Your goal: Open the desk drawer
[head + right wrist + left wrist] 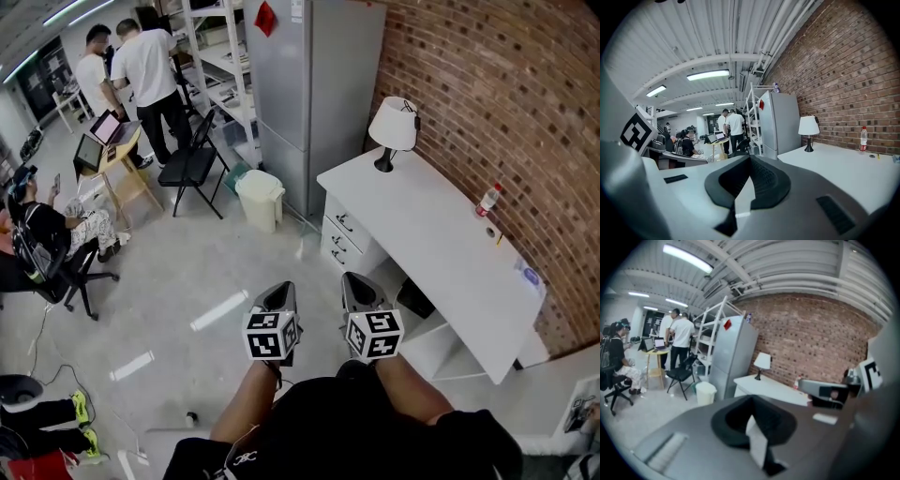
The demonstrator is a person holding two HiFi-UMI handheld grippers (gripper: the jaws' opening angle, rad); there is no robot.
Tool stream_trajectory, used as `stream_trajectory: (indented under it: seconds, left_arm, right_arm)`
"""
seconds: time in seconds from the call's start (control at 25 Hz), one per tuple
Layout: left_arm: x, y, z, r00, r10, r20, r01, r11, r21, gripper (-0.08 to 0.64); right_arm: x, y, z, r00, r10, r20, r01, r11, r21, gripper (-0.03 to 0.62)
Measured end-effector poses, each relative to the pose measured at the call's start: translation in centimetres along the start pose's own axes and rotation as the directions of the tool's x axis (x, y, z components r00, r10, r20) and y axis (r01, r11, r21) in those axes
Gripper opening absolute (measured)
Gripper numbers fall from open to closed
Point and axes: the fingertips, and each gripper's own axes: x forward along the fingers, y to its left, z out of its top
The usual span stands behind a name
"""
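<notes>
Just above centre of the head view, the drawers (339, 236) sit under the table's (441, 234) left end, directly beyond the right claw (357, 284) and farther from the left claw (278, 292). Both claws are pressed together, holding nothing.

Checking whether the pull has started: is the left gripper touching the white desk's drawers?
Apart. The head view shows bare grey floor between the left gripper and the white desk's drawer fronts.

White lamp (393, 127), grey fridge (319, 94), white bin (260, 199), black folding chair (190, 167), brick wall (506, 94)
</notes>
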Motion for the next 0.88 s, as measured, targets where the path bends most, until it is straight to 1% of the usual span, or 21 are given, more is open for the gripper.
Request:
stream_trajectory:
  seconds: [0.16,0.4,0.64,0.88]
  left_arm:
    - [1.2,1.1,0.1,1.000,-0.005,-0.017,0.005,1.000,-0.005,-0.002]
    - [3.9,3.0,0.6,0.999,0.014,-0.043,-0.014,1.000,-0.001,-0.002]
    - [8.3,5.4,3.2,0.998,0.048,-0.030,-0.048,0.999,-0.002,-0.002]
    - [14.4,7.3,5.7,0.996,0.084,-0.030,-0.084,0.996,-0.023,-0.002]
  right_arm:
    - [1.8,-0.4,0.1,1.000,-0.012,-0.002,0.012,1.000,0.013,-0.002]
    - [5.6,-1.1,0.3,1.000,0.007,-0.012,-0.007,1.000,0.017,-0.002]
    - [11.7,-2.9,2.0,0.999,0.049,-0.002,-0.049,0.999,0.013,-0.002]
    - [18.1,-6.0,4.0,0.996,0.091,-0.005,-0.091,0.996,-0.002,-0.002]
